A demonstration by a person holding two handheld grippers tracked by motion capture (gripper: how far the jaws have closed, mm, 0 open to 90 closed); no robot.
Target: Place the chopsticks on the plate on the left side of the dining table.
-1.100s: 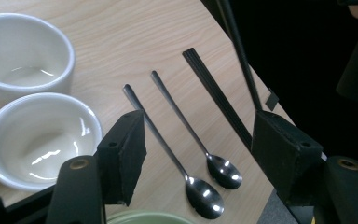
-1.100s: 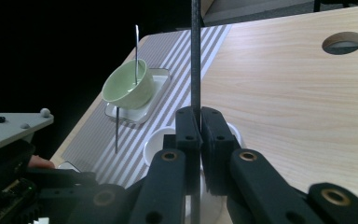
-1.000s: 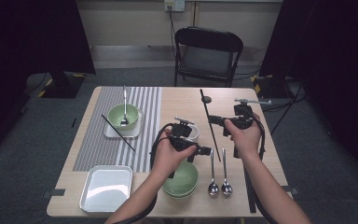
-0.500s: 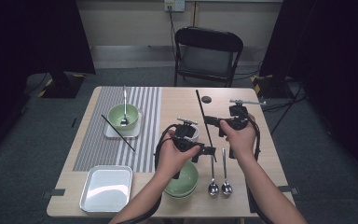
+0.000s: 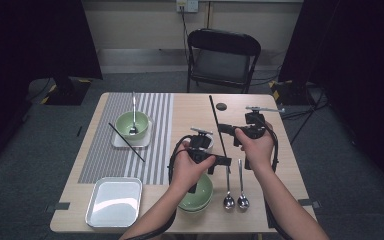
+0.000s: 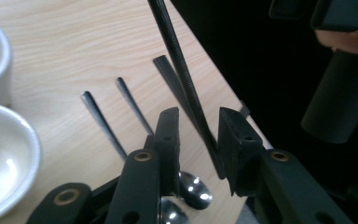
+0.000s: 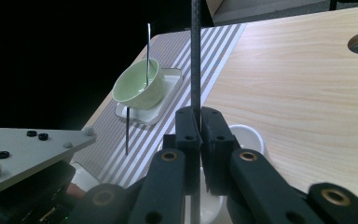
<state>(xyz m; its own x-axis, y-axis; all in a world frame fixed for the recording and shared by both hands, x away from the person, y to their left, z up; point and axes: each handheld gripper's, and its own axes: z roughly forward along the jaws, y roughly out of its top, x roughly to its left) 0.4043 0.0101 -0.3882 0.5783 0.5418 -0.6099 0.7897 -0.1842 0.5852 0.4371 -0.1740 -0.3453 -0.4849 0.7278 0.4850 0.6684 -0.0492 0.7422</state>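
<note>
Since the earlier frame the left gripper has slid right of centre to the black chopstick and its jaws have just been closing, the stick's lower end now lying between them against the right-hand pad, a gap left on the other side. The right gripper, jaws pressed together, pinches the same chopstick mid-length at centre right of the high view. Two spoons lie below, a green bowl lower centre.

Curtained recording lab, staged table
</note>
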